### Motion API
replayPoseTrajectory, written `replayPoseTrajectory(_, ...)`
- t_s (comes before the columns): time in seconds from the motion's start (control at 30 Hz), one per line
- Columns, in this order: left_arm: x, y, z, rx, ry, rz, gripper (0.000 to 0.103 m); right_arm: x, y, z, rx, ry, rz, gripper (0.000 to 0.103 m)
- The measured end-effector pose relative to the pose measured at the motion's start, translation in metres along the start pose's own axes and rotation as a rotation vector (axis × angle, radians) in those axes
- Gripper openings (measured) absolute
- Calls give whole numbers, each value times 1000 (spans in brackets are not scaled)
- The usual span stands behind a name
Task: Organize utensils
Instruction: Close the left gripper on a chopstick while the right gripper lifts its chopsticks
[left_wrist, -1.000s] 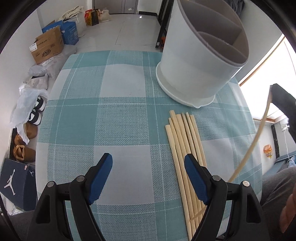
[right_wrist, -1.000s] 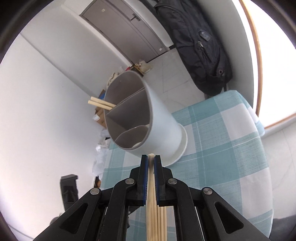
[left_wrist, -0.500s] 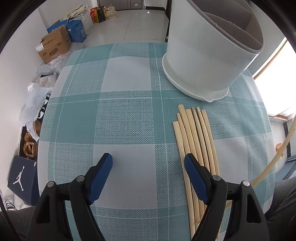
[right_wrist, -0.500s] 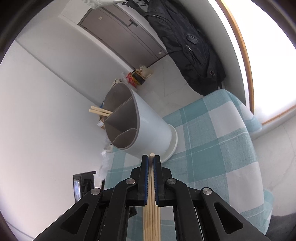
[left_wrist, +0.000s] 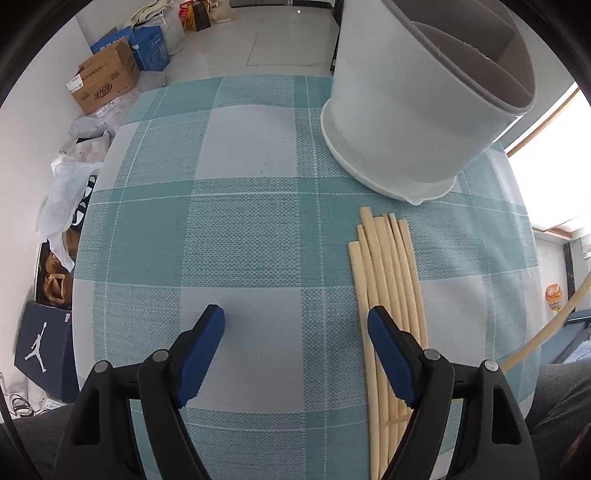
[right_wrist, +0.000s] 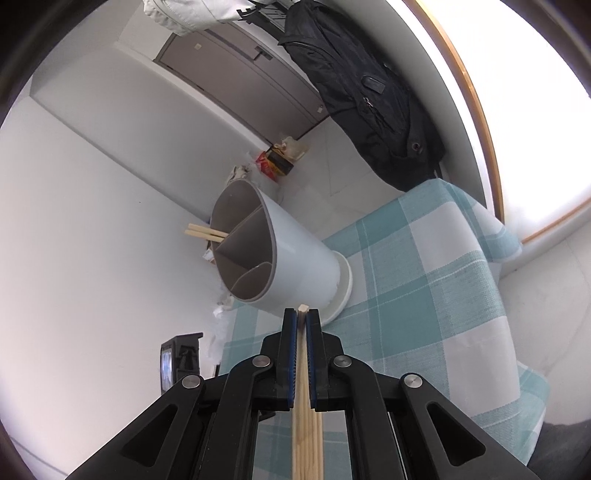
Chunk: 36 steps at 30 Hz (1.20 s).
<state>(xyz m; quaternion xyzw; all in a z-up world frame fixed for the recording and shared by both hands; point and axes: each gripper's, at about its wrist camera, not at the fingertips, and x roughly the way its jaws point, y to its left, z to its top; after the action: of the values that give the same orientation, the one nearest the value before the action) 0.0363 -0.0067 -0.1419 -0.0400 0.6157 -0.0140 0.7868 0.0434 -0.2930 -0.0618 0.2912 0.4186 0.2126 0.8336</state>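
A white utensil holder (left_wrist: 417, 107) with grey divided compartments stands at the far right of the checked tablecloth (left_wrist: 240, 236). Several wooden chopsticks (left_wrist: 388, 280) lie side by side on the cloth in front of it. My left gripper (left_wrist: 295, 325) is open and empty, low over the cloth, its right finger beside the chopsticks. My right gripper (right_wrist: 302, 315) is shut on a chopstick (right_wrist: 303, 369) held in the air, short of the holder (right_wrist: 280, 258). Two chopsticks (right_wrist: 205, 232) stick out of the holder's far compartment. The held chopstick also shows at the right edge of the left wrist view (left_wrist: 546, 332).
Cardboard boxes (left_wrist: 103, 83), bags and a shoe box (left_wrist: 42, 347) sit on the floor left of the table. A black backpack (right_wrist: 362, 92) hangs on the wall behind the table. The cloth's right edge drops off near the window.
My right gripper has lifted back from the holder with the chopstick, so the holder looks smaller. My left gripper has moved forward towards the holder and stayed open.
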Motion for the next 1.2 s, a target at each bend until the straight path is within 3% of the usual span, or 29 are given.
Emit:
replayPoseTrajectory(0.23, 1, -5, -2, 28, -5, 8, 77, -3, 2, -1, -11, -7, 4, 4)
replayPoseTrajectory(0.53, 3, -2, 6, 20, 55, 32, 79, -4, 2, -1, -15, -11, -3, 4)
replayPoseTrajectory(0.8, 4, -11, 9, 44, 78, 110, 79, -5, 3, 0, -14, -11, 1, 4)
replayPoseTrajectory(0.97, 7, -15, 13, 29, 66, 108, 78, -5, 5, -2, -29, -5, 5, 4)
replayPoseTrajectory(1.03, 7, -17, 16, 40, 43, 120, 74, -5, 6, -2, -32, -4, 7, 4)
replayPoseTrajectory(1.2, 4, -31, 18, 82, 14, 55, 17, -5, 5, -1, -26, 0, 10, 4)
